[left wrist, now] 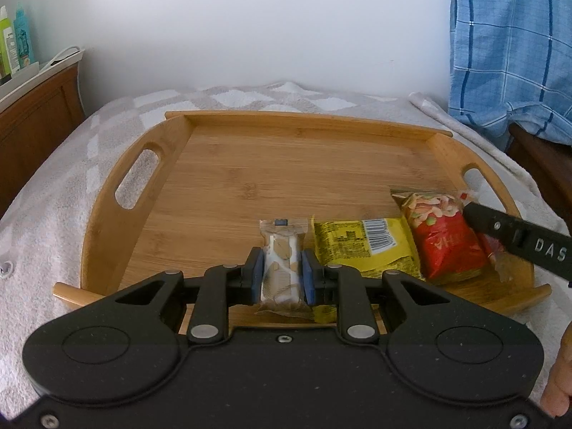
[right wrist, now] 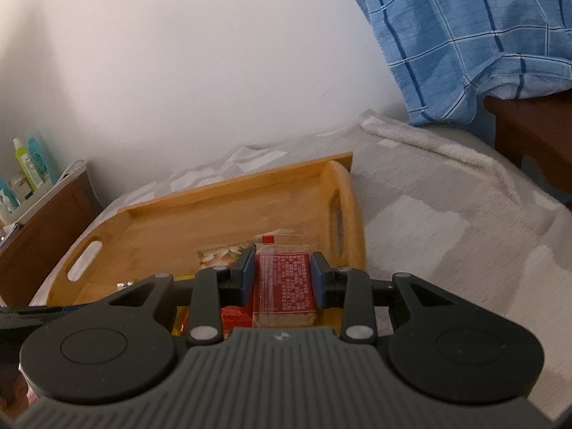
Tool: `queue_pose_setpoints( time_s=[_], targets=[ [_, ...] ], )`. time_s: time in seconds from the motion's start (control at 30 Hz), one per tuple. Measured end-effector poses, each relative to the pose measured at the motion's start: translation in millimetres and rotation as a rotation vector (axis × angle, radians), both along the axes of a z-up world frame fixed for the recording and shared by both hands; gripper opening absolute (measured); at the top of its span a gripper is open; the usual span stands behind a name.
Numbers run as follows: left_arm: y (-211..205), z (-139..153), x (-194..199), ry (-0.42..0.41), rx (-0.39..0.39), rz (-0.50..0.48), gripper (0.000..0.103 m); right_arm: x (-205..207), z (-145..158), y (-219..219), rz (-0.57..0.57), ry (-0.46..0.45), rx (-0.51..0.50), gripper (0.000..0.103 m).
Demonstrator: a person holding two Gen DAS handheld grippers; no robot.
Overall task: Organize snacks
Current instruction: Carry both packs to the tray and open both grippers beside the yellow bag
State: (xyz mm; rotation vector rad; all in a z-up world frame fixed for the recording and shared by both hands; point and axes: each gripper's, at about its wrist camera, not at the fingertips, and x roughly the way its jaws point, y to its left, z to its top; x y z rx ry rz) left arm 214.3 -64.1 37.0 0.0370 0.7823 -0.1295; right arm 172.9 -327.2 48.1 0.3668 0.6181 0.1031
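My left gripper is shut on a small white snack bar in a clear wrapper, held low over the near edge of a wooden tray. A yellow packet and a red nut bag lie in the tray's near right corner. My right gripper is shut on a red-labelled biscuit pack above the tray's right end, over the red nut bag. The right gripper's black body shows in the left wrist view over the nut bag.
The tray sits on a grey-and-white checked blanket. A wooden cabinet with bottles stands at the left. A blue plaid cloth hangs at the right over dark wooden furniture. A white wall is behind.
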Motion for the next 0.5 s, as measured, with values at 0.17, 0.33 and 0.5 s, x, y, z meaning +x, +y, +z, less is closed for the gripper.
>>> queue_pose_setpoints(
  time_s=[0.17,0.33,0.5],
  targets=[
    [-1.3,0.0,-0.6,-0.002,0.006,-0.003,0.022,-1.2,-1.8,5.0,0.008,0.004,-0.006,0.040],
    [-1.0,-0.1,-0.7,-0.003,0.007,-0.002,0.022,-2.1,-1.7,5.2,0.012,0.003,-0.007,0.041],
    [-1.6,-0.2,-1.3,-0.004,0.018,-0.002,0.023,-2.0,-1.3,5.9,0.012,0.002,-0.011,0.043]
  ],
)
